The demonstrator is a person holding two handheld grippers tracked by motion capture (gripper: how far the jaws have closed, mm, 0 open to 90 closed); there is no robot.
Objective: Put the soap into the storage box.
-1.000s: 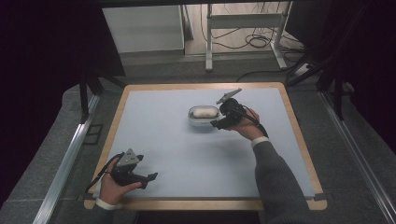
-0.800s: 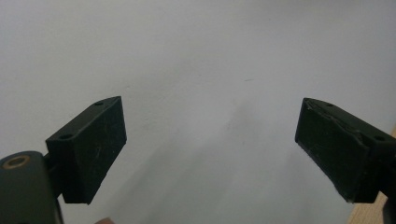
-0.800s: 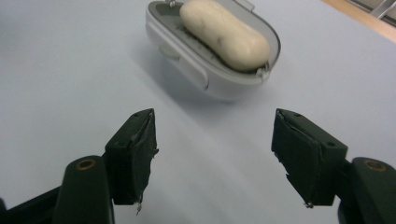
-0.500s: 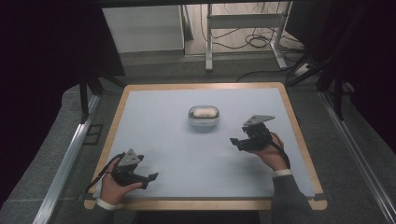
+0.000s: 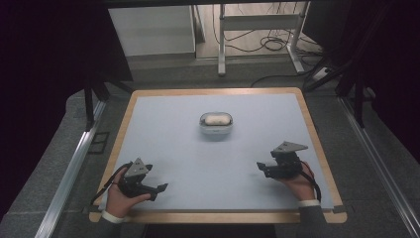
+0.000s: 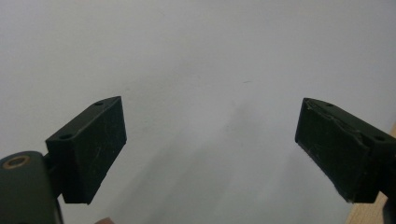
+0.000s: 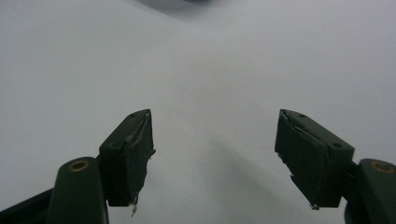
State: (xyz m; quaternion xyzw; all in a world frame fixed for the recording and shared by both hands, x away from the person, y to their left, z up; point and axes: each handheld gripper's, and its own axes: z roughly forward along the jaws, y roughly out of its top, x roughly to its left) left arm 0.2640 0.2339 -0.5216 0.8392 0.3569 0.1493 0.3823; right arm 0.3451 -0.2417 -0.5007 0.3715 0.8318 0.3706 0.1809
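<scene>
- Both grippers sit low over the pale blue table mat (image 5: 198,163), near its front edge, and neither holds or touches anything.
- Right gripper (image 5: 261,168), at about 4 o'clock on the mat, has its jaws apart with bare mat between them in the right gripper view (image 7: 212,154); they have just been opening, with nothing between them.
- Left gripper (image 5: 161,189), at about 7 o'clock, stands with its jaws wide apart over bare mat in the left gripper view (image 6: 210,149).
- White oval dish (image 5: 216,125) sits alone near the middle of the mat, slightly toward 12 o'clock, with a pale rounded object (image 5: 216,119) lying in it; what that object is I cannot tell.
- Judged from this, the placing step looks done: the dish is released and both hands are well clear of it.
- Next move, if any, calls only for keeping the grippers clear of the dish.
</scene>
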